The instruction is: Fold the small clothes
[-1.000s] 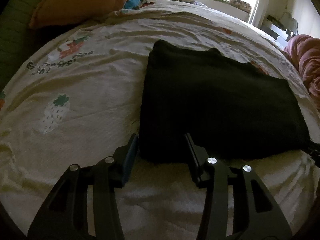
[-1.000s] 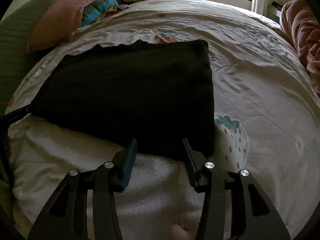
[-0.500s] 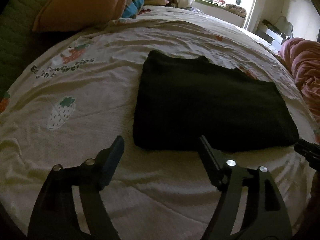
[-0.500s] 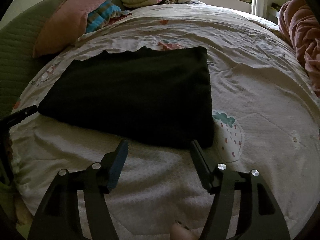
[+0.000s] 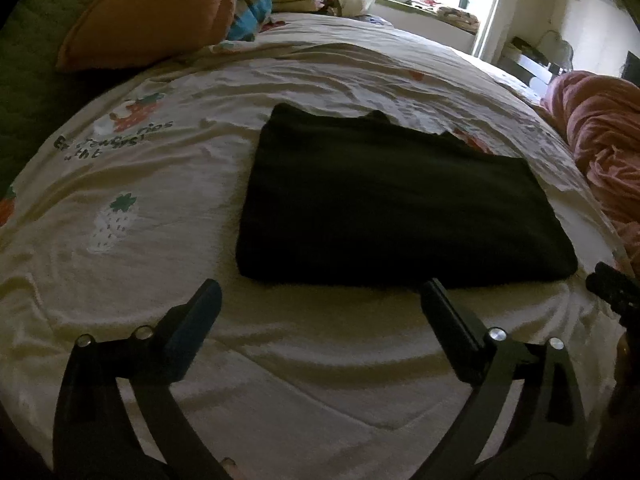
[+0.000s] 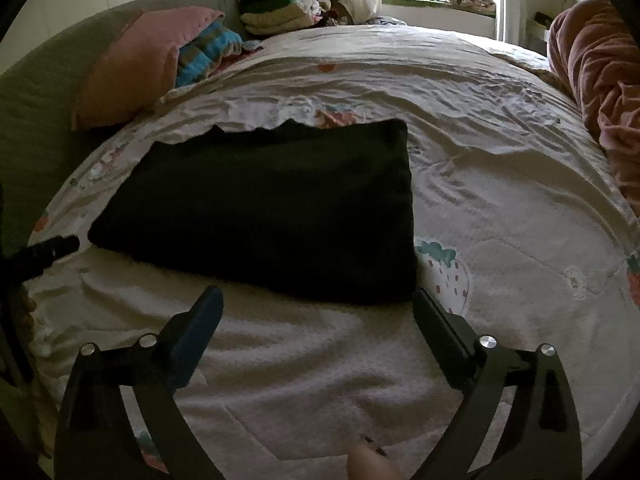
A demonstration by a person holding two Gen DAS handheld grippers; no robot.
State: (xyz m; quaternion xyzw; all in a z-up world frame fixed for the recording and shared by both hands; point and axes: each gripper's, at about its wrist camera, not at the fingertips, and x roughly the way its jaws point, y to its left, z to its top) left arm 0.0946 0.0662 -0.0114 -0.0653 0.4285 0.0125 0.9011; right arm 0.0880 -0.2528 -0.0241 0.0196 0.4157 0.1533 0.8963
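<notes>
black garment (image 5: 396,208) lay flat on the bed (image 5: 160,184), folded into a tidy rectangle with its near edge straight, so the fold looked done or close to it. left gripper (image 5: 320,296) sat just short of the garment's near edge, jaws opening wide, nothing between them, pads clear of the cloth. right gripper (image 6: 316,296) was the same at the near right corner: jaws opening, empty, its right finger just beside the corner but not pinching it. each gripper's tip showed at the edge of the other's view, so the two stood at opposite ends of that near edge, likely because a two-handed fold needs both corners. both pointed down at the bed. pink pillow (image 6: 132,64) and a clothes stack (image 6: 280,8) sat well apart at the head end, a pink blanket (image 5: 600,140) off to the right. a fingertip (image 6: 368,460) showed at the bottom of the right view. judged next: another fold or setting the piece aside.
</notes>
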